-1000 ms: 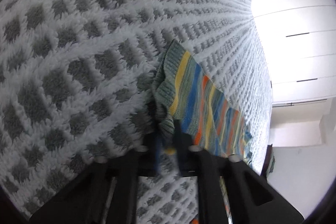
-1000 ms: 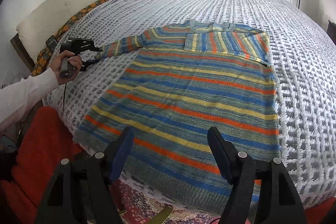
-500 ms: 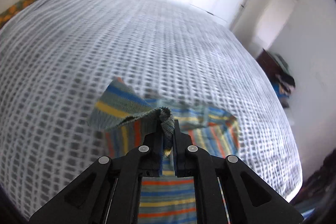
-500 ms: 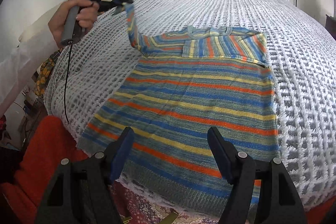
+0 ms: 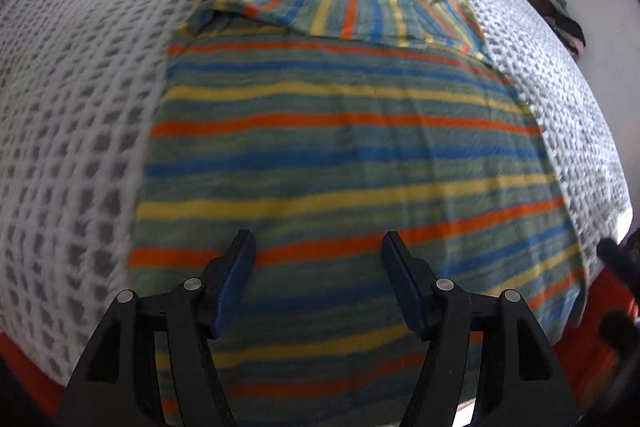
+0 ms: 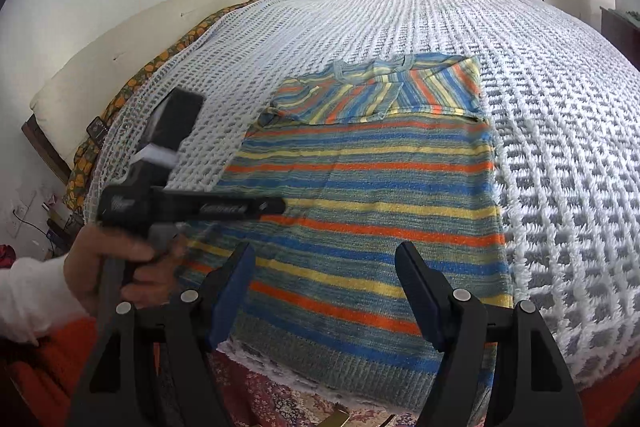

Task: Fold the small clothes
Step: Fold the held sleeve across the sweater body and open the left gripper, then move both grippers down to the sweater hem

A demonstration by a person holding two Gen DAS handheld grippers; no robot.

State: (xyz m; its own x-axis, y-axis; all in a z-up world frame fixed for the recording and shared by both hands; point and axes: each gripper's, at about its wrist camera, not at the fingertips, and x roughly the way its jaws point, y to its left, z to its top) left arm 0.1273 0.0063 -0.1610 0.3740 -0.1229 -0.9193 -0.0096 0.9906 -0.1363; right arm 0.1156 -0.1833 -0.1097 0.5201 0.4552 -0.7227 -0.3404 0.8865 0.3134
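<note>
Both sleeves lay folded across the striped sweater (image 5: 344, 155) on the bed (image 6: 560, 155); left gripper (image 5: 318, 281) and right gripper (image 6: 324, 293) hung above its hem, jaws apart.

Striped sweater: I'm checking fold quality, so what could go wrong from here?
The left sleeve lies rumpled across the striped sweater; folding on may trap creases. The hem overhangs the bed edge and might slip when pulled. Both the left gripper and right gripper are open.

Left gripper (image 5: 318, 277) and right gripper (image 6: 324, 287): black frames, blue-faced fingers, silver screws. Left hand (image 6: 116, 267): bare skin, white sleeve (image 6: 28, 299).
</note>
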